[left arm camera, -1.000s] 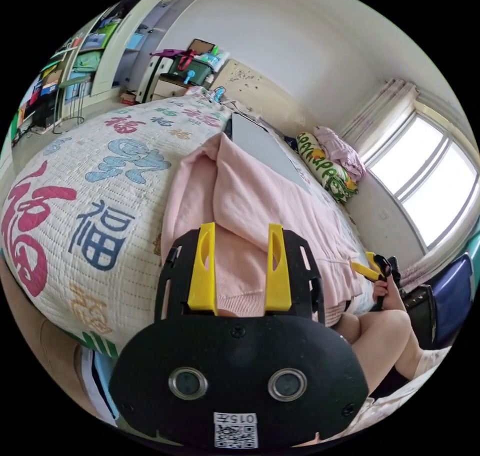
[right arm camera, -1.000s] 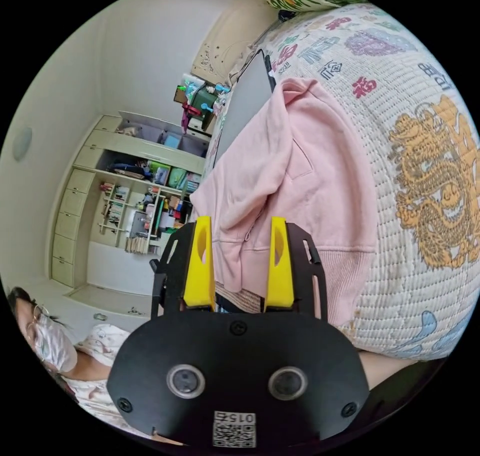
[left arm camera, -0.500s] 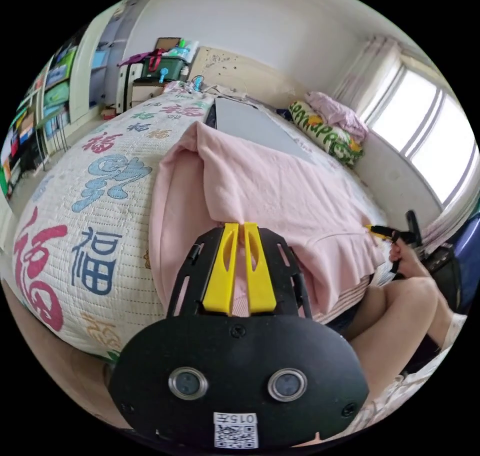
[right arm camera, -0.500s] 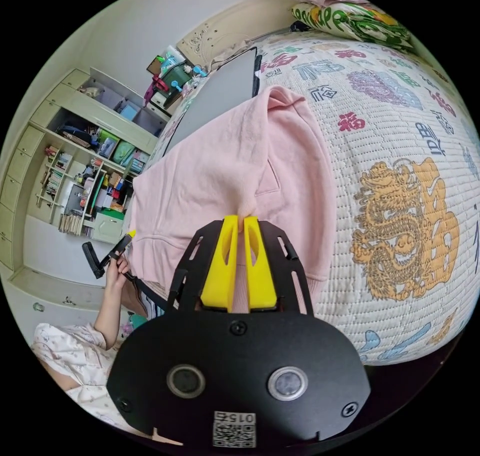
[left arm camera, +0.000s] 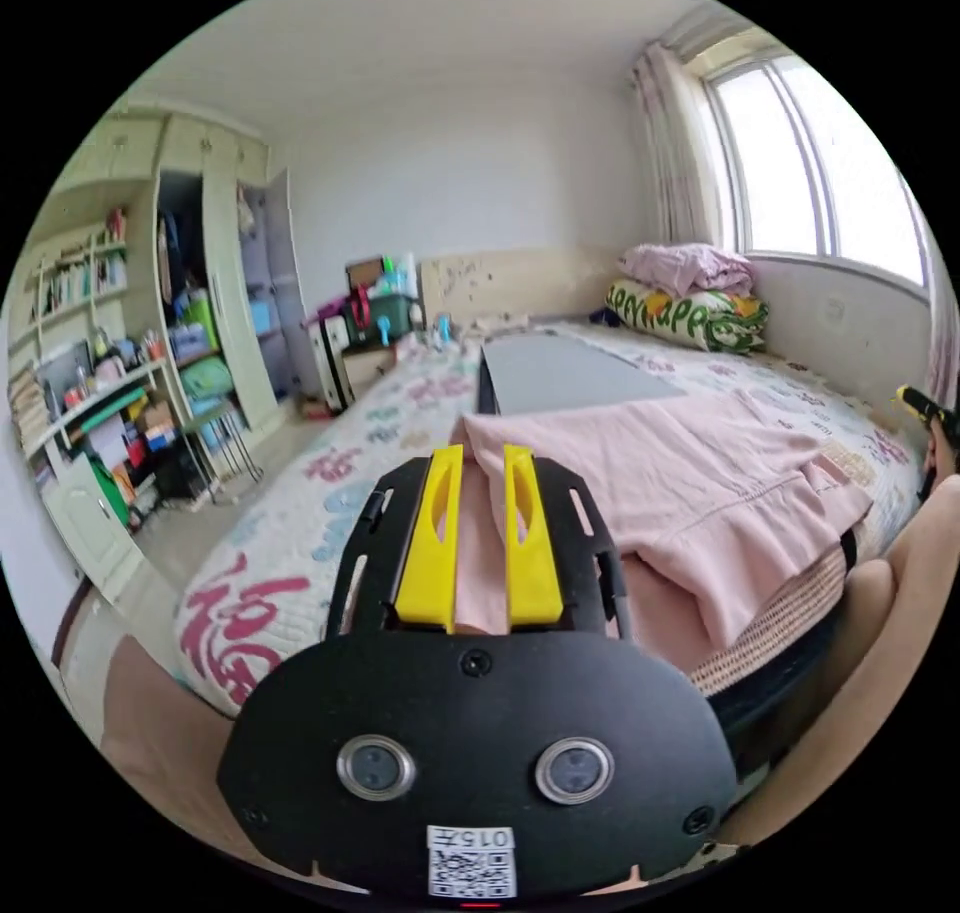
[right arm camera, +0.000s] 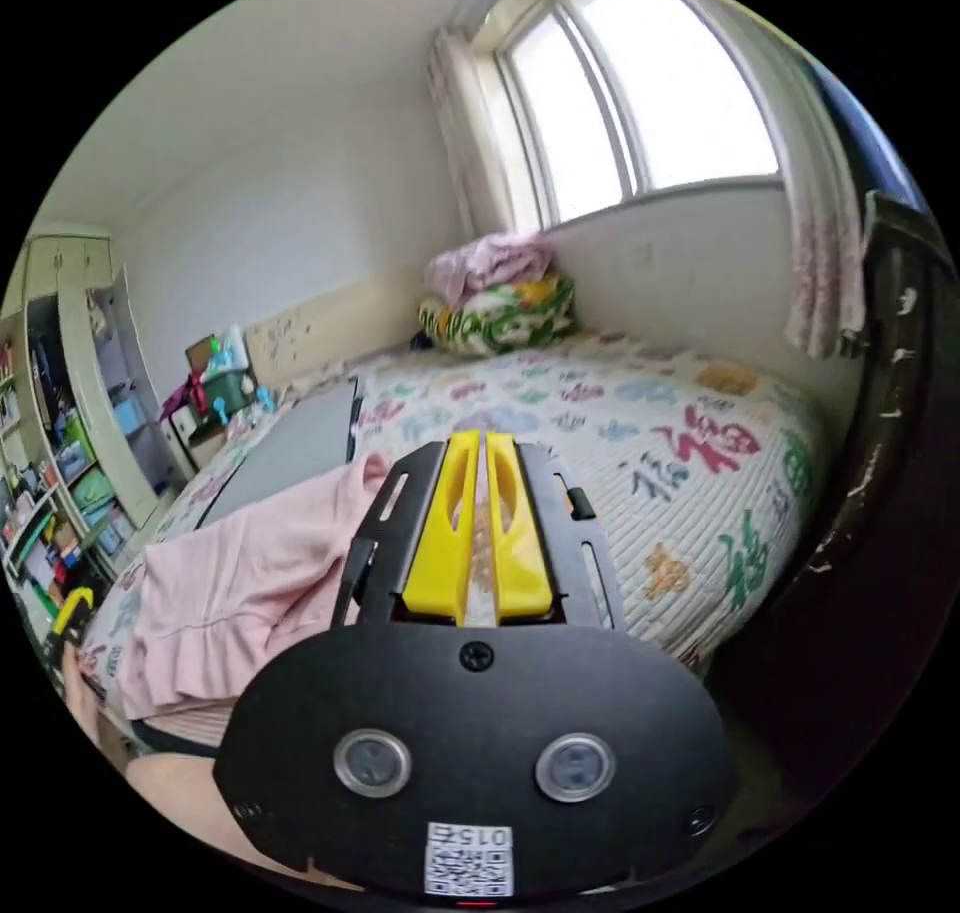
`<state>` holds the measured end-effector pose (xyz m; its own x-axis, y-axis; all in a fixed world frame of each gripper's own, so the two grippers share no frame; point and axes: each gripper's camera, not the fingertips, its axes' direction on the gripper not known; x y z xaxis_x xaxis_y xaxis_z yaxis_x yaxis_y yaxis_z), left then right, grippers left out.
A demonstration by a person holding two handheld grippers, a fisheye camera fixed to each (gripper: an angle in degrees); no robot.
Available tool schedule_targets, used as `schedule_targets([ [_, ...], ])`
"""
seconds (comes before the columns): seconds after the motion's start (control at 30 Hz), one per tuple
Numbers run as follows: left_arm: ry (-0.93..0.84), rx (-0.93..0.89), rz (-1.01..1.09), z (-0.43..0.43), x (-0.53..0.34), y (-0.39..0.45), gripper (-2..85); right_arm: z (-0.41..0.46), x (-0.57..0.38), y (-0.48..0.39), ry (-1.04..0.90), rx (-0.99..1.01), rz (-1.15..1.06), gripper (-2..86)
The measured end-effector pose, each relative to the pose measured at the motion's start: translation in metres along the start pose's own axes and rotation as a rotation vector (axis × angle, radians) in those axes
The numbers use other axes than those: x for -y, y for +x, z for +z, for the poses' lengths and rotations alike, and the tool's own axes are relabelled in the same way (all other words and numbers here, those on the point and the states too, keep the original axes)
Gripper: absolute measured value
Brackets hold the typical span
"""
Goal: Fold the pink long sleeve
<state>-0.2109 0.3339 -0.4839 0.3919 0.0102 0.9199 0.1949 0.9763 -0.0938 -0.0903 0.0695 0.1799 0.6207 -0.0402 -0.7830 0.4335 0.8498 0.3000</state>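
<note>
- My left gripper [left arm camera: 478, 451] sits nearest in the left gripper view, its yellow jaws drawn narrow with pink cloth showing in the slim gap between them; whether both jaws actually press that cloth I cannot tell.
- My right gripper [right arm camera: 476, 439] has its jaws almost together in the right gripper view, and only the quilt pattern shows through the sliver between them, so I read nothing as held there.
- Just beyond the left jaws, the pink long sleeve [left arm camera: 700, 483] lies on the near part of the bed, one layer folded over another, with its ribbed hem hanging over the bed's near edge.
- From the right gripper view the same garment [right arm camera: 240, 583] lies off to that view's left, well apart from my right jaws.
- The quilt [right arm camera: 660, 473] under it is pale and printed with coloured characters.
- A bare leg of the person [left arm camera: 880, 633] shows by the bed's edge in the left gripper view.
- Behind the garment a flat grey board [left arm camera: 570, 373] rests on the quilt.
- Further back, rolled bedding [left arm camera: 690, 303] is stacked against the wall under the window [right arm camera: 650, 93].
- Farthest off in the left gripper view stand crowded shelves [left arm camera: 90, 353] and a tall wardrobe [left arm camera: 225, 293].
</note>
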Motion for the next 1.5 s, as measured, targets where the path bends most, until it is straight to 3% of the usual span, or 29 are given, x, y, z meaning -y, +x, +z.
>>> schedule_targets([
  [0.07,0.140,0.025,0.082,-0.014,-0.013,0.008,6.4,-0.036,-0.036,-0.010,0.224,-0.039,-0.127,1.6],
  [0.2,0.216,-0.068,0.076,0.000,-0.030,0.015,4.8,-0.043,-0.088,-0.030,0.282,-0.055,-0.311,4.0],
  [0.3,0.110,-0.281,0.015,0.042,-0.024,0.024,7.6,-0.016,-0.100,-0.022,0.039,0.091,-0.321,7.2],
  [0.37,0.016,-0.449,0.026,0.077,-0.009,0.054,10.8,0.014,-0.095,-0.009,-0.258,0.269,-0.288,9.0],
  [0.47,-0.068,-0.576,0.097,0.115,0.014,0.113,11.8,0.040,-0.090,0.010,-0.420,0.399,-0.209,13.2],
  [0.67,-0.200,-0.672,0.239,0.179,0.063,0.262,9.3,0.083,-0.109,0.019,-0.620,0.470,-0.200,13.3],
  [0.83,-0.337,-0.626,0.363,0.227,0.099,0.391,12.6,0.122,-0.143,0.009,-0.808,0.510,-0.262,12.7],
  [1.0,-0.438,-0.629,0.450,0.264,0.120,0.496,14.0,0.133,-0.157,0.008,-0.848,0.550,-0.277,11.0],
  [1.13,-0.649,-0.523,0.597,0.297,0.120,0.585,15.4,0.137,-0.172,0.012,-0.852,0.562,-0.254,8.7],
  [1.33,-0.695,-0.550,0.698,0.272,0.135,0.653,5.6,0.131,-0.196,0.007,-0.822,0.565,-0.283,3.4],
  [1.5,-0.567,-0.548,0.554,0.214,0.207,0.661,2.3,0.109,-0.198,0.018,-0.680,0.488,-0.284,1.9],
])
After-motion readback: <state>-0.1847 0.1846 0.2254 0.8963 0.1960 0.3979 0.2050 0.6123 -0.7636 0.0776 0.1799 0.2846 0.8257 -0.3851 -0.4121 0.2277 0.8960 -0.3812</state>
